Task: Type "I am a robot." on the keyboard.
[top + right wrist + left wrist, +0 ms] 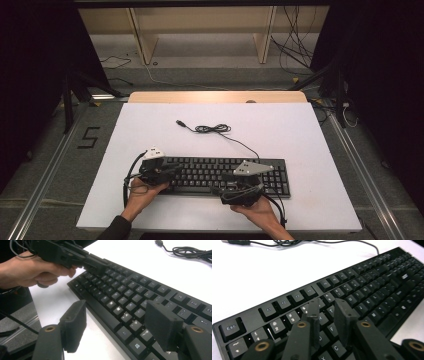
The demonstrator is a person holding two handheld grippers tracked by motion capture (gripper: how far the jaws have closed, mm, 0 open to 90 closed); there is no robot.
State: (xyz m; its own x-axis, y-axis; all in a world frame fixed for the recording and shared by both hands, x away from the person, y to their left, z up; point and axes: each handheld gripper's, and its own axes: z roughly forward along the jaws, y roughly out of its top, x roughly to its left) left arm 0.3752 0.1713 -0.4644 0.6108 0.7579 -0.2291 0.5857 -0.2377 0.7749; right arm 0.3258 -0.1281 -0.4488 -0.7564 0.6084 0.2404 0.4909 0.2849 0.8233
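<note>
Pressing keys with my left gripper (325,306), jaws slightly parted and empty, risks hitting neighbours on the keyboard (352,297); my right gripper (120,322) gapes wide, empty, over the keyboard's near edge.

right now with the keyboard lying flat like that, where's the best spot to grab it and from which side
Probably by its two short ends, coming in level from either side. The keyboard is long, low and lies flat on the white table, so its thin edges fit between jaws better than its wide top. The left gripper hangs over the keys at the left end; the right gripper straddles the near edge.
</note>
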